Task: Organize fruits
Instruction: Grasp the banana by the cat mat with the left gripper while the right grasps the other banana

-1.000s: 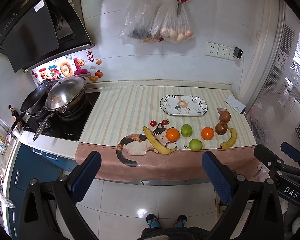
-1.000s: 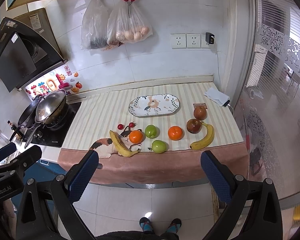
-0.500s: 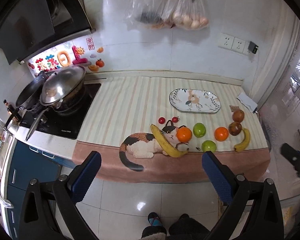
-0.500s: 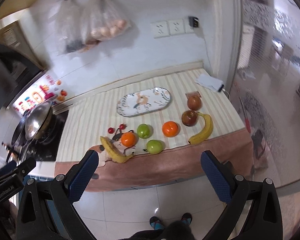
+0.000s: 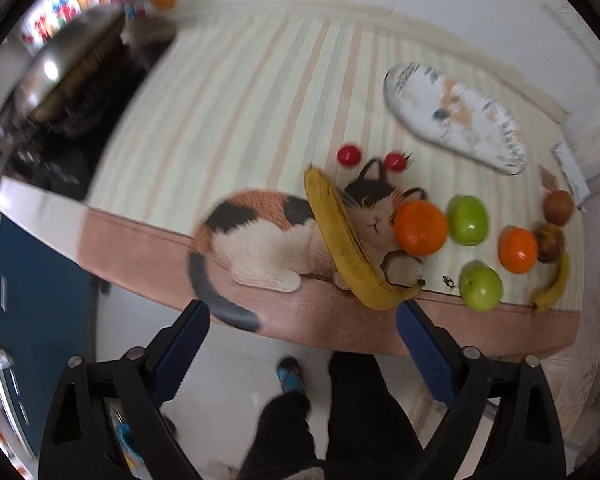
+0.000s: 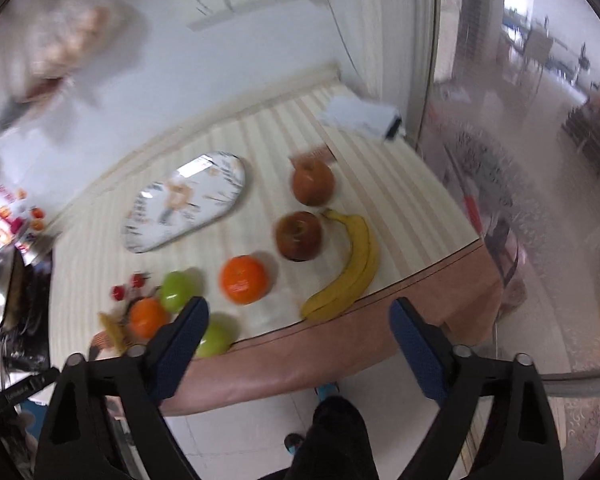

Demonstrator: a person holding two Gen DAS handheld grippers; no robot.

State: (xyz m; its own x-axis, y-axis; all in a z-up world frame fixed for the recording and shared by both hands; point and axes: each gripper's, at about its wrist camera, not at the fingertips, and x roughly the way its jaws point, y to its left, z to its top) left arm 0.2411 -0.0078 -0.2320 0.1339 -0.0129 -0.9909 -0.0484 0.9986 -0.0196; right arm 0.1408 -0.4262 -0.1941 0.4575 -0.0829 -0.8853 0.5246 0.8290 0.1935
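Left wrist view | your left tool gapes wide, empty, before the desk | your right tool likewise, near the banana

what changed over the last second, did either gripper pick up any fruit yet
No. Both grippers moved in toward the counter: the left gripper now faces the long banana, the right gripper the banana by the edge. Both are open and empty. The fruit and the plate lie where they were.
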